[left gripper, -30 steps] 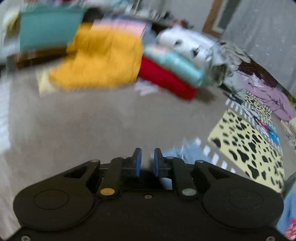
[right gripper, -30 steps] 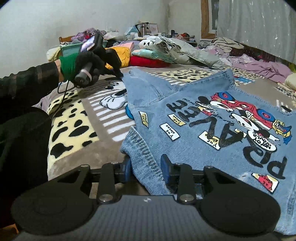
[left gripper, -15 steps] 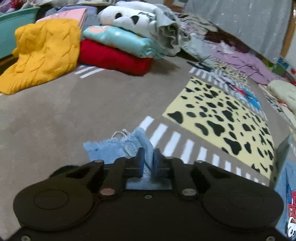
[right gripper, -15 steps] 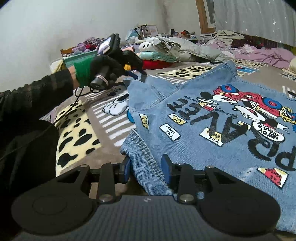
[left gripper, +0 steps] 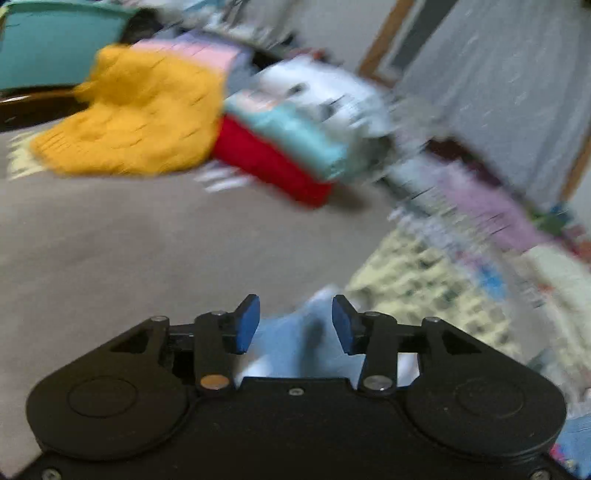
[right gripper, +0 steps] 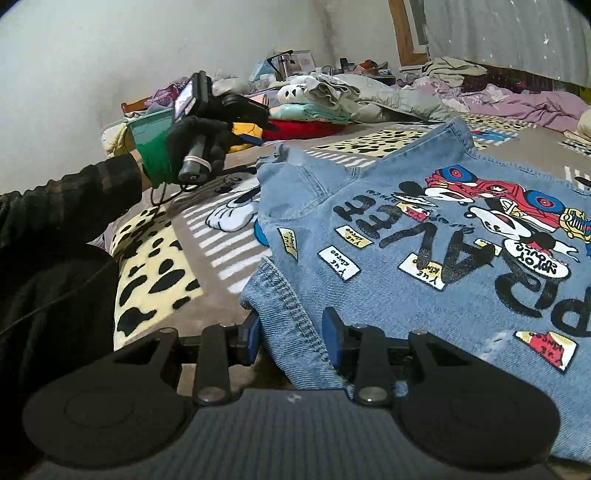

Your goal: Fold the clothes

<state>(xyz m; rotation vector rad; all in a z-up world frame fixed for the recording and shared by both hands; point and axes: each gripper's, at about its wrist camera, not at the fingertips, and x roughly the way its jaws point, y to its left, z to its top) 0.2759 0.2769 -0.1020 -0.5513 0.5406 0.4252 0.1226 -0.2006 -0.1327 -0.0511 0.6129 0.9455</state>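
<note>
A blue denim jacket [right gripper: 424, 236] printed with cartoon mice, a red car and black lettering lies spread, back side up, on a taupe blanket [right gripper: 207, 295] patterned with cream, black-spotted panels and white stripes. At far left in the right wrist view, a dark plaid sleeve leads to a hand in a black glove with a green cuff [right gripper: 192, 144], which grips the handle of the left gripper [right gripper: 255, 137] above the blanket, just beyond the jacket's far corner; from this angle its blue fingertips are too small to tell apart. The left wrist view, heavily blurred, shows those blue pads [left gripper: 246, 325] standing well apart, with a pale blue fold of denim [left gripper: 295, 339] lying between them and touching neither clearly. Beyond it in that view, from left, sit a teal plastic bin [left gripper: 55, 44], a mustard-yellow cable-knit sweater [left gripper: 140, 118], and a stack made of a red folded garment [left gripper: 273, 162] under a light turquoise one [left gripper: 291, 129] and a white one [left gripper: 325, 92]. In the foreground of the right wrist view, the right gripper [right gripper: 291, 338] has its blue pads [right gripper: 334, 339] spread on either side of the jacket's stitched near hem, which runs through the gap; the left pad sits just beside the cloth edge and the right pad rests against the denim, without squeezing it. At far right, rumpled lilac bedding [right gripper: 517, 103] lies beside a grey curtain [right gripper: 517, 33].
</note>
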